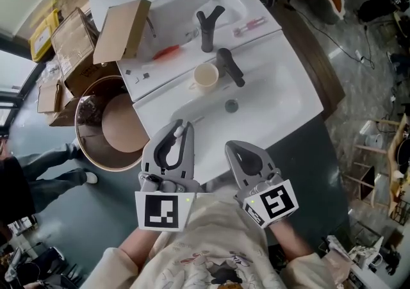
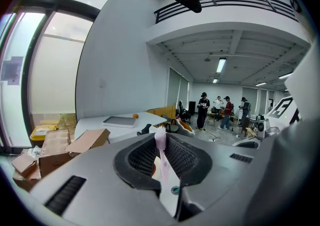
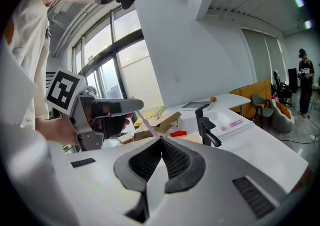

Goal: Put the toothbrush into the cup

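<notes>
1. Now left claw (image 1: 182, 126) is clamped on the pink toothbrush (image 2: 160, 142), handle btwn the jaws, bristle end poking up past the tips.
2. Beside it, right claw (image 3: 161, 141) has jaws shut tip to tip, nothing btwn.
3. Pale cup (image 1: 206, 77) stands upright on the white counter (image 1: 288, 99) by the black tap (image 1: 229, 66), well ahead of the brush; prob. empty.

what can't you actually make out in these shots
- toothbrush handle: in the left gripper view its lower part is hidden inside the left gripper, which is shut on it.
- inside of the cup: in the head view it is too small to tell if anything is in it.
- small dark bits: in the head view they are too small to name.
</notes>
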`<state>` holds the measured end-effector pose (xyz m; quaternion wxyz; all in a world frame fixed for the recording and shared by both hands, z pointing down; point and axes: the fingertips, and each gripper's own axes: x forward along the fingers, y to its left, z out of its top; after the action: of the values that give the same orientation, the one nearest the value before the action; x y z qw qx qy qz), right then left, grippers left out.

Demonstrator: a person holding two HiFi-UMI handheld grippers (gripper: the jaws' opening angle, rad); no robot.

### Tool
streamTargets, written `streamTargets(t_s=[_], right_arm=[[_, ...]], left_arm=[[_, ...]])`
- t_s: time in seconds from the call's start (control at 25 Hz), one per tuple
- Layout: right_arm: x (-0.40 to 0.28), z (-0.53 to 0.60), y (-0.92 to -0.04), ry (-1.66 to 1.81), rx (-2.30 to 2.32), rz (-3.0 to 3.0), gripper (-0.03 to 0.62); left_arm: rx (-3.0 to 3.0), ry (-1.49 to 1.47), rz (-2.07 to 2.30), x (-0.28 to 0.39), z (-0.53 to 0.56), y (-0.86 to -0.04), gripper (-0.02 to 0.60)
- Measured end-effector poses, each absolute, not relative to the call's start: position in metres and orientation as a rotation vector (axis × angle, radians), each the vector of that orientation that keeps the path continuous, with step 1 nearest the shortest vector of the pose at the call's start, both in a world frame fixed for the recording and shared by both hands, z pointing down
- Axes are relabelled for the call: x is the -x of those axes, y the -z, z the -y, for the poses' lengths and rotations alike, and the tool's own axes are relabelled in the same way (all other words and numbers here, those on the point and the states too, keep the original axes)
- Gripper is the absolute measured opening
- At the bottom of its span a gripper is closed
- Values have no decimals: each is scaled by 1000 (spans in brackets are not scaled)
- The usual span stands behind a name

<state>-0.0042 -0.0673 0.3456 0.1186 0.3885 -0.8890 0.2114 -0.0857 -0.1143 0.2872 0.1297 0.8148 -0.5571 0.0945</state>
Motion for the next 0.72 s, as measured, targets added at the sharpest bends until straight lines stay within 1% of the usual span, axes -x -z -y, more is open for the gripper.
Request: streamTargets(t_s=[0.72], right_arm=[[0, 124, -378, -690, -1109, 2583, 15]], left_arm=[[-2327, -309, 1658, 78, 177, -321, 57]])
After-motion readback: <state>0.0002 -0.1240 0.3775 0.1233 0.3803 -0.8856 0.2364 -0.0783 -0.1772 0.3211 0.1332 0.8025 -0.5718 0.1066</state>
